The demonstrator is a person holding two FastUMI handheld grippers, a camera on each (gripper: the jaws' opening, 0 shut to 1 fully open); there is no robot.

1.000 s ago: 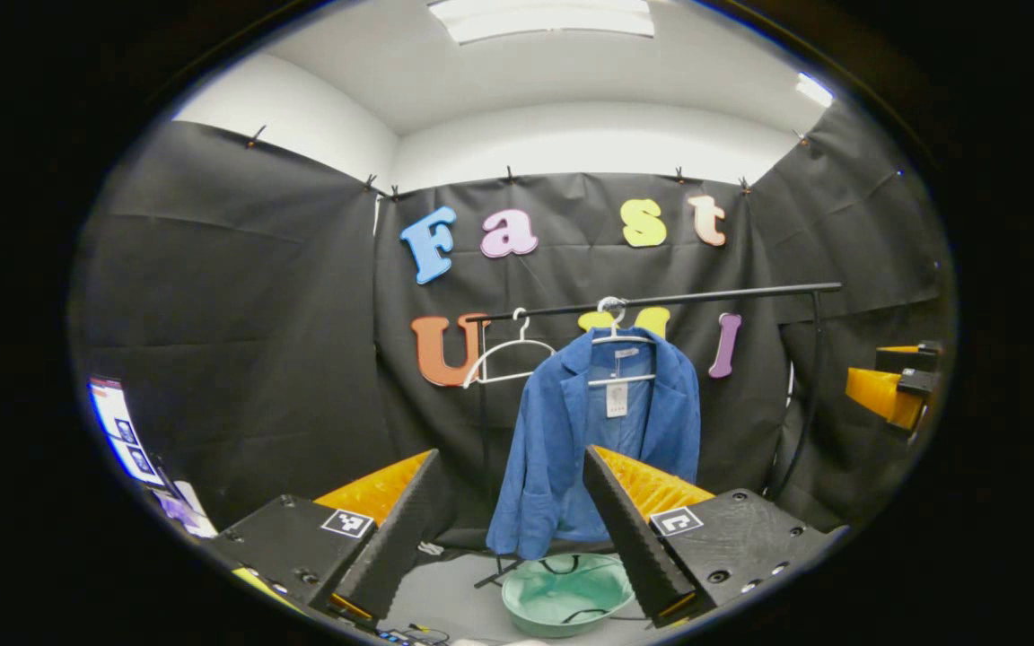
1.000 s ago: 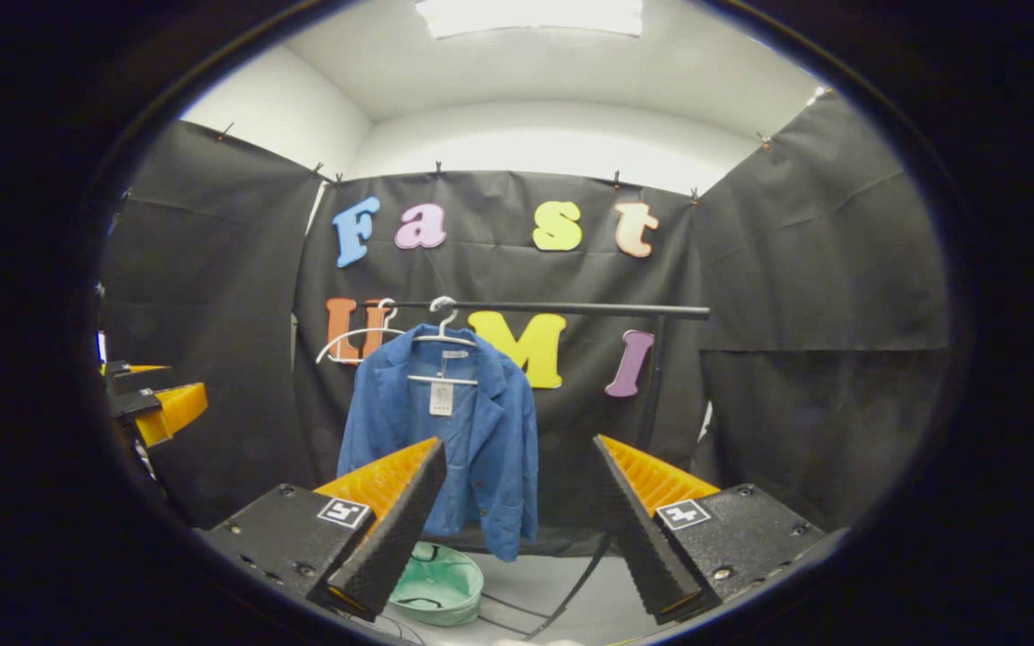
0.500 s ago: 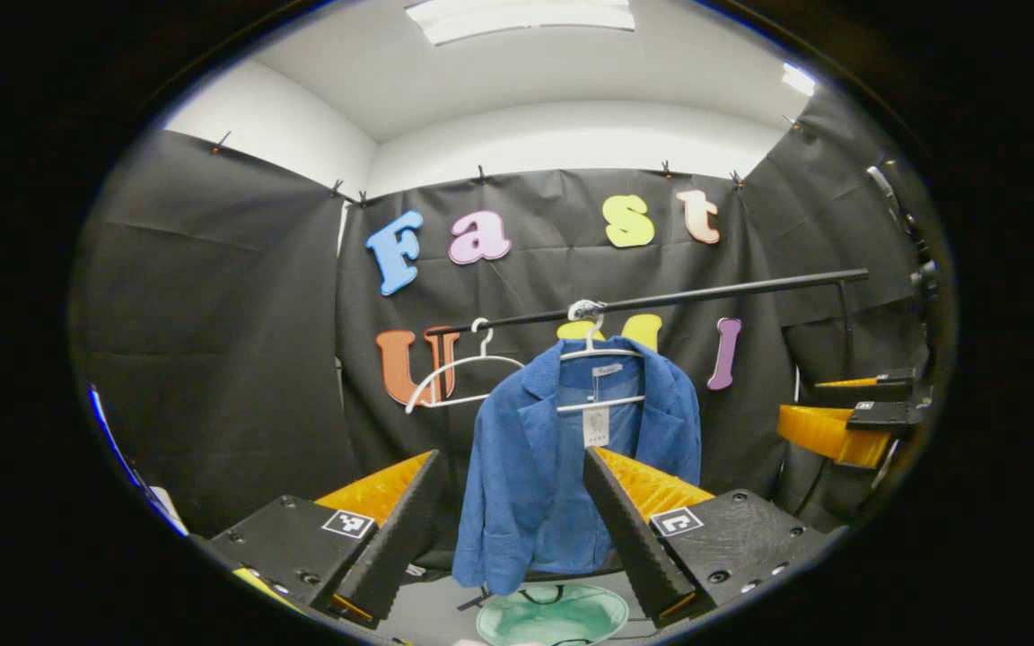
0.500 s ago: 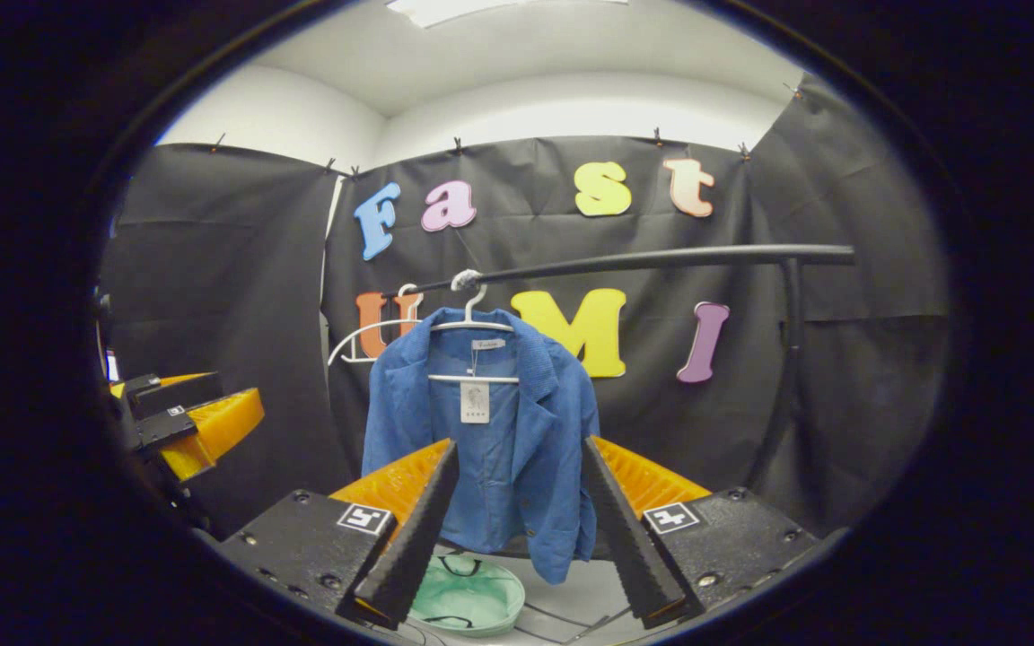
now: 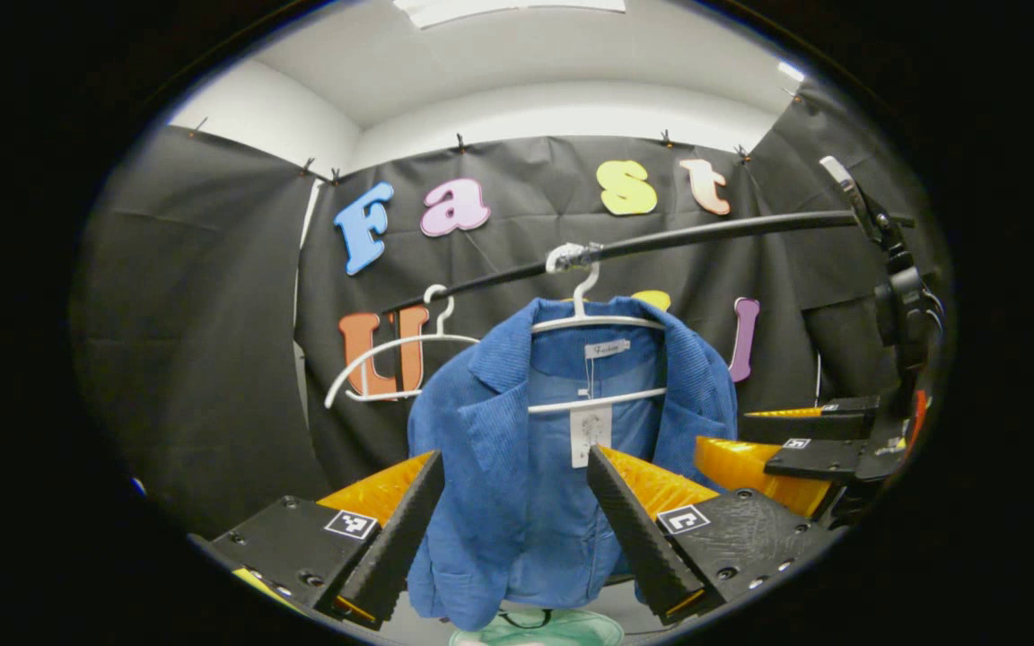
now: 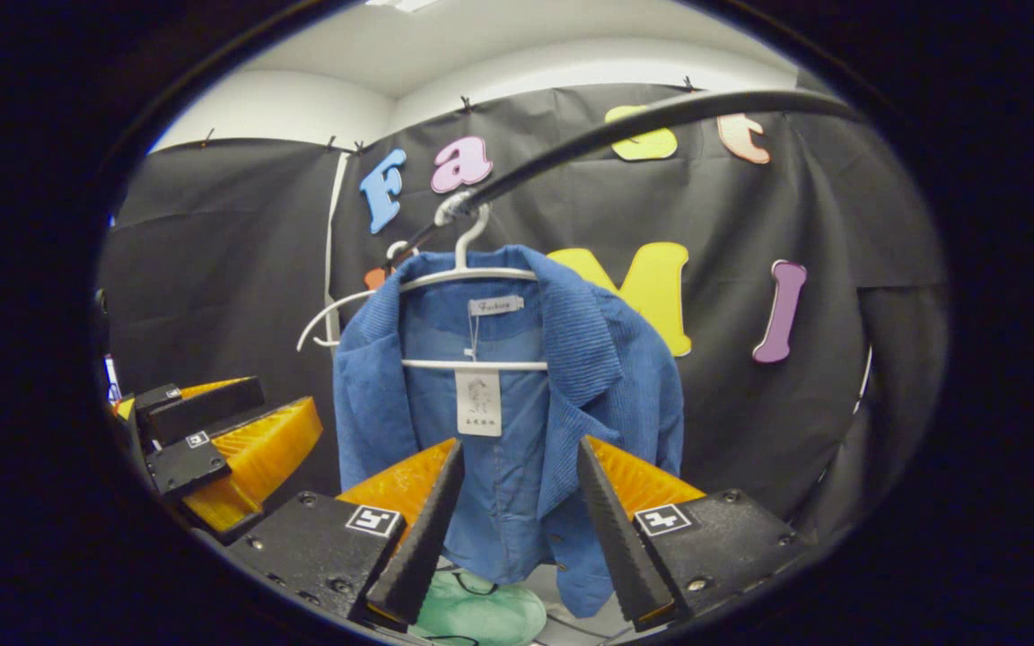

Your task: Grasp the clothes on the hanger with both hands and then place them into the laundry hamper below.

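Left gripper view: left gripper [image 5: 512, 520] is hanging w/ jaws spread wide, nothing between the fingers [image 5: 391, 538], pads not touching fabric. Blue jacket [image 5: 517, 502] is showing straight ahead through the gap, draped on a white hanger [image 5: 596, 323] that's hooking over the black rail [image 5: 714, 235]. Paper tag [image 5: 591, 434] is dangling inside the collar, just above the right-hand fingertip. Empty white hanger [image 5: 391, 354] is sitting on the rail just beside the jacket, to its left. Green hamper [image 5: 562, 630] is peeking out under the jacket hem, on the floor. Other gripper is coming into frame at the right edge, near the jacket's shoulder.

Right gripper view: right gripper [image 6: 517, 511] is also sitting w/ jaws apart, gripping nothing, fingers [image 6: 418, 538] framing the jacket's [image 6: 517, 422] lower front. Can't tell if any pad is brushing cloth. Hanger [image 6: 472, 269] & rail [image 6: 625, 126] are arching overhead. Tag [image 6: 478, 403] is hanging mid-chest. Hamper [image 6: 481, 615] is lying below the hem, partly hidden behind the left-hand finger. Left gripper [image 6: 221, 440] is showing at the left, beside the jacket sleeve, apart from it.
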